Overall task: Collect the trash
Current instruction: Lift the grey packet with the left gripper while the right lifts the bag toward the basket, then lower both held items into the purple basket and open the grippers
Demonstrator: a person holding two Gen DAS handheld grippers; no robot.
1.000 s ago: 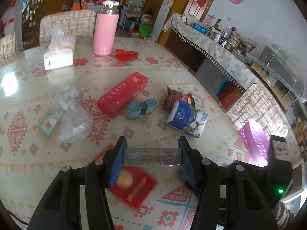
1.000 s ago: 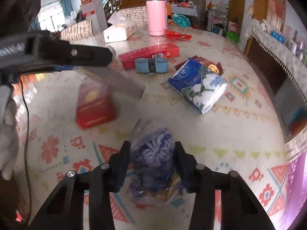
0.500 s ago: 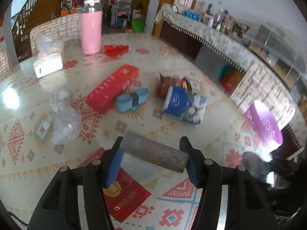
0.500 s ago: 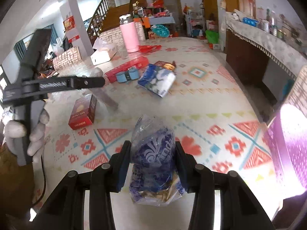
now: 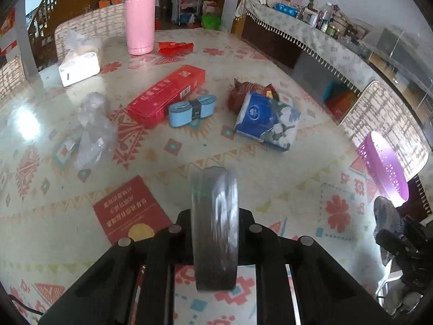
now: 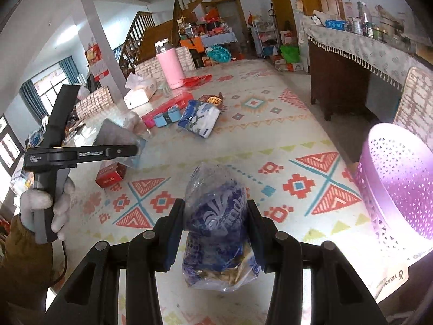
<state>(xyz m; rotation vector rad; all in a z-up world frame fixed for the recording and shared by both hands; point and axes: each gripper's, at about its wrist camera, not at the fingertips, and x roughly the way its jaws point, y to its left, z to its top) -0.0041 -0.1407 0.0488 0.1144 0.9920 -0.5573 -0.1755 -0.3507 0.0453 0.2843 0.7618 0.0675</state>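
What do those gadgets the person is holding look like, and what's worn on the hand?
Each gripper is matte black plastic with two flat fingers, grey round pivot screws and blue pads. The left gripper has a pistol-style handle, small white lettering and a thin cable. The hand wears a white glove and brown sleeve.

tablecloth point(image 5: 270, 178): glossy | basket point(image 6: 400, 178): perforated plastic | snack bag point(image 6: 216, 216): crinkled film

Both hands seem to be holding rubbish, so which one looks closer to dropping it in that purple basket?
Probably the right: its blue snack bag hangs near the purple basket. The left gripper holds its grey wrapper farther away.
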